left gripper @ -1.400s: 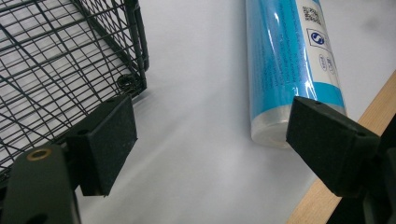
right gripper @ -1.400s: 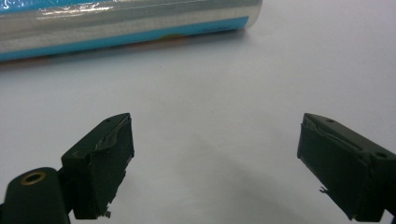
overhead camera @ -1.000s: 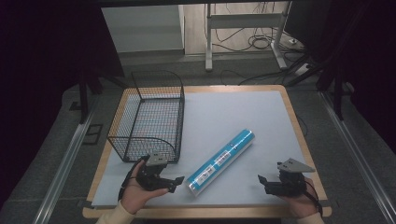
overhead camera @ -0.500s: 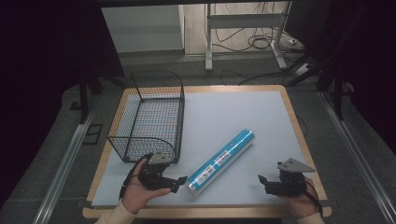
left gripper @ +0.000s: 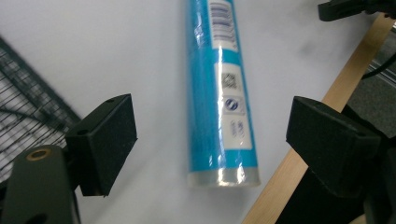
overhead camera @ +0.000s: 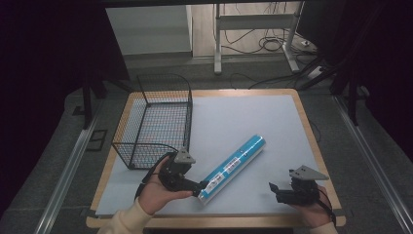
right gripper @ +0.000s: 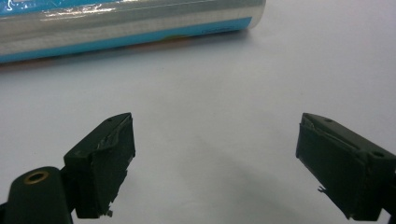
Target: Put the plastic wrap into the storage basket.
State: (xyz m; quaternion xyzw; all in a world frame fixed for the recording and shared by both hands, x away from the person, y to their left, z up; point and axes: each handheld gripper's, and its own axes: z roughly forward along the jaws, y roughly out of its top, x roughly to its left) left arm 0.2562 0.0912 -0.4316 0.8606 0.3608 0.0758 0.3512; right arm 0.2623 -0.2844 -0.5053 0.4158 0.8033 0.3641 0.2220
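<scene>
jaws apart on left gripper (left gripper: 210, 144), flanking blue tube (left gripper: 219, 93) end; high view adds wire basket (overhead camera: 156, 122); right gripper (right gripper: 215, 163) jaws apart.

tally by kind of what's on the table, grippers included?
Blue tubes: 1
Wire baskets: 1
Grippers: 2, left and right, both open
Total: 4
</scene>
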